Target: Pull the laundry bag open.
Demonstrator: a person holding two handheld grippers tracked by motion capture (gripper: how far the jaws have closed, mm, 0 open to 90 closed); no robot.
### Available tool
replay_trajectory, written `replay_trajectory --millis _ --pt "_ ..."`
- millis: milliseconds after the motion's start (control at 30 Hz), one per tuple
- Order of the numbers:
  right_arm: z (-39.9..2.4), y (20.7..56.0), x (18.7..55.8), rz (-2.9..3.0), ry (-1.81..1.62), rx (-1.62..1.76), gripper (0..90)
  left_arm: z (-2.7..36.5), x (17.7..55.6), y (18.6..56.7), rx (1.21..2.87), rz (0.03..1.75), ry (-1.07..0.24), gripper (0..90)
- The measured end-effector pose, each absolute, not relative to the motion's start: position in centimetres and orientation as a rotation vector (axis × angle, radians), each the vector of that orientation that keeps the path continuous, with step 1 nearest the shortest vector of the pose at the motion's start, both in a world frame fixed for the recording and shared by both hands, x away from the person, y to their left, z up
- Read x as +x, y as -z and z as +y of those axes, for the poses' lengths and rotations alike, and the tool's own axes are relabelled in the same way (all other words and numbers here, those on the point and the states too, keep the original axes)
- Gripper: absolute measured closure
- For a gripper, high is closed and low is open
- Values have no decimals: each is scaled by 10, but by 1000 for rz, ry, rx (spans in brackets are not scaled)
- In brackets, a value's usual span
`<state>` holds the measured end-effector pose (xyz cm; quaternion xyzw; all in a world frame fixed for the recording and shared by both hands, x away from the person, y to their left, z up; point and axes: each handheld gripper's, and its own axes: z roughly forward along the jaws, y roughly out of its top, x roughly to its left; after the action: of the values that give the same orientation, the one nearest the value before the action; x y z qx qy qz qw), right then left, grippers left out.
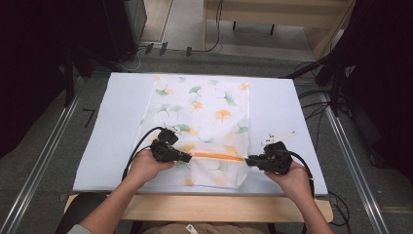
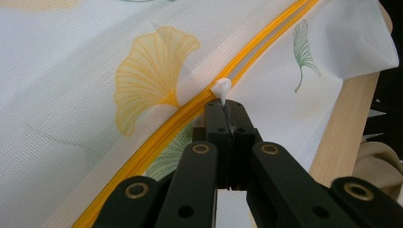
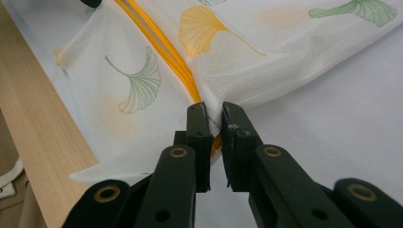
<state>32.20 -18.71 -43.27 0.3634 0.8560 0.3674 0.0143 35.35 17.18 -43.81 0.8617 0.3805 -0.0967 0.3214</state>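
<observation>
The mesh bag (image 1: pixel 199 126) lay flat on the white sheet (image 1: pixel 117 126) covering the table (image 1: pixel 214 207), its long axis running away from the person. The orange zipper (image 1: pixel 216 156) crossed the bag near its close end, parallel to the table's front edge, with both grippers stationed at its two ends.

Left gripper (image 1: pixel 189 157): jaws fully closed on the white zipper pull (image 2: pixel 221 87). In the left gripper view the pull tab stood pinched at the jaw tips, with the zipper (image 2: pixel 190 107) running diagonally past them, its two tracks visibly split beyond the pull toward the upper right.

Right gripper (image 1: pixel 247 161): jaws nearly closed, clamping the bag's fabric at the zipper's end. In the right gripper view the mesh (image 3: pixel 142 85) and the orange zipper end (image 3: pixel 192 90) bunched between the jaw tips, a narrow gap remaining between them.

Governing relation: the zipper's long axis lay on the line joining the two grippers, so the pull sat at the left end and the anchor at the right. The left hand (image 1: pixel 146 168) held the moving part; the right hand (image 1: pixel 292 178) held the fixed end. Judged from this layout, the next travel of the pull would run along that axis toward the right gripper, with the right grip supplying counter-tension to keep the mesh from bunching.
</observation>
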Motion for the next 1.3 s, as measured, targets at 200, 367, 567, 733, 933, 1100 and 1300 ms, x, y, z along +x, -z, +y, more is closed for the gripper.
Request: replay_trajectory --millis 200,367,567,733,933,1100,1300 --pt "-186 433 322 2666 -1145 1126 845 173 353 439 2263 1007 260 900" --pt "-187 433 322 2668 -1151 1118 845 175 352 439 2272 1010 262 900" --pt "-185 434 321 2675 -1151 1113 846 181 352 441 2271 1035 285 900" --pt "-188 435 322 2668 -1142 1126 846 193 354 442 2269 1078 277 900" --pt "-189 435 323 2666 -1145 1125 845 204 352 439 2250 1078 288 900" --pt "-188 436 323 2671 -1131 1131 846 203 351 438 2250 1068 281 900" --pt "-188 437 323 2676 -1127 1143 846 200 351 440 2262 1057 288 900"
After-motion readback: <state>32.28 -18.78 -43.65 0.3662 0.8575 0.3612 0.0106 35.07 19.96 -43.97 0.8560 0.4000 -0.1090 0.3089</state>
